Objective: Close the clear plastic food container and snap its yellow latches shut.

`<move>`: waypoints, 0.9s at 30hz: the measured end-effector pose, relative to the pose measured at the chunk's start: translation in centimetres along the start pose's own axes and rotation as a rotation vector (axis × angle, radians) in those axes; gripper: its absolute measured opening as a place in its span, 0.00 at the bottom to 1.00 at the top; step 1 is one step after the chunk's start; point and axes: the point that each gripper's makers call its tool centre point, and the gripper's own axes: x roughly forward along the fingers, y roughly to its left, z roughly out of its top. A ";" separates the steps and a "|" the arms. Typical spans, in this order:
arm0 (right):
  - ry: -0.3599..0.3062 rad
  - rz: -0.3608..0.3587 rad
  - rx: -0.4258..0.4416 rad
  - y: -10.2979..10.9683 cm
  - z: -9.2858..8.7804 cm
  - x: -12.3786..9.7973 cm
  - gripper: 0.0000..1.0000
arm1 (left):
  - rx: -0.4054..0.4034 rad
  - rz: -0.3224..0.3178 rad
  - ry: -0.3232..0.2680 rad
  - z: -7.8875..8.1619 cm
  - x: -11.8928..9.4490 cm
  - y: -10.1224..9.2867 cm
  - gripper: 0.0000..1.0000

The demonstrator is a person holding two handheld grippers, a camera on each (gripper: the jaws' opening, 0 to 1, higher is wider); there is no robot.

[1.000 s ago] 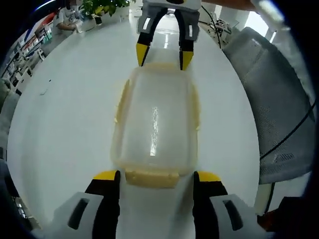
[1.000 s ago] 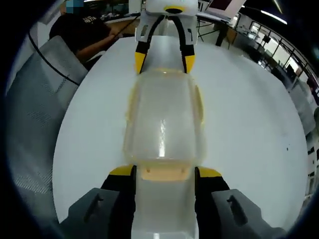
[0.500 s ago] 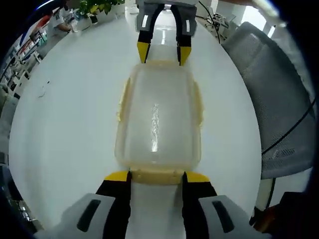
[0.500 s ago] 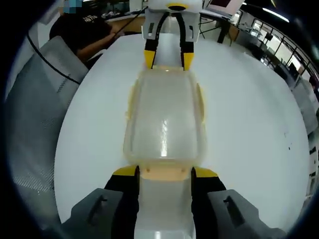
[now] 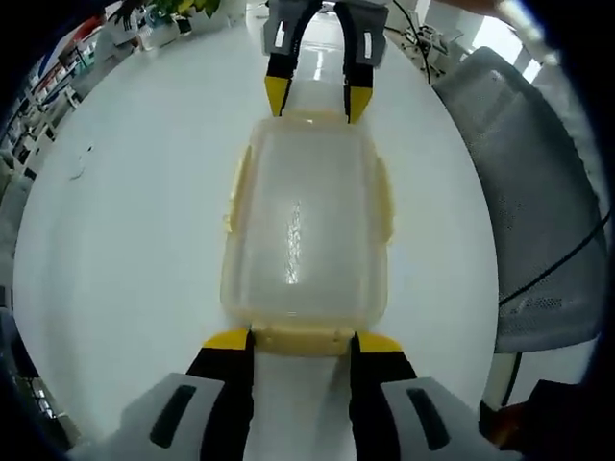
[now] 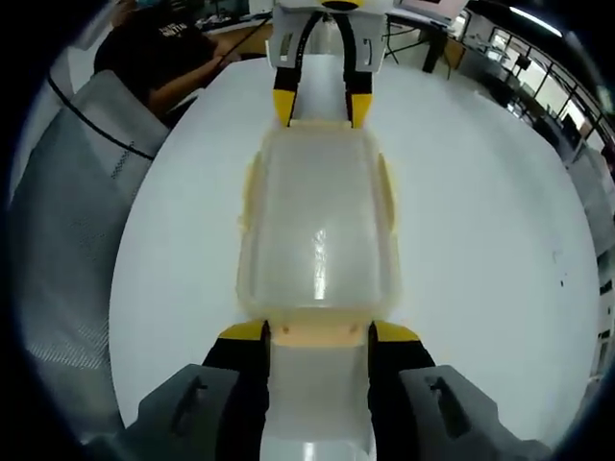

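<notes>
My left gripper (image 5: pixel 300 338) sits at one short end of the clear container (image 5: pixel 306 226), jaws partly spread, their yellow tips straddling the end latch (image 5: pixel 301 339) and touching or nearly touching it. My right gripper (image 6: pixel 318 332) brackets the opposite end latch (image 6: pixel 318 332) the same way. The container lies lengthwise between them on the white table (image 5: pixel 125 240), lid on, side latches (image 5: pixel 385 197) apparently still unsnapped.

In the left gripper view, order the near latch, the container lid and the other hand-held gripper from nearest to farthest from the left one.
1. Near latch, between the left hand-held gripper jaws.
2. Container lid, just beyond.
3. Right hand-held gripper, at the far end.
</notes>
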 end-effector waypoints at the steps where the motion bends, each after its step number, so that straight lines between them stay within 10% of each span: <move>1: 0.002 0.000 0.001 0.0 0.0 0.0 0.36 | -0.002 0.000 -0.002 0.0 0.0 0.0 0.32; 27: -0.059 -0.004 -0.062 0.3 -0.2 -2.5 0.36 | -0.083 0.040 -0.018 1.3 -1.8 -1.7 0.32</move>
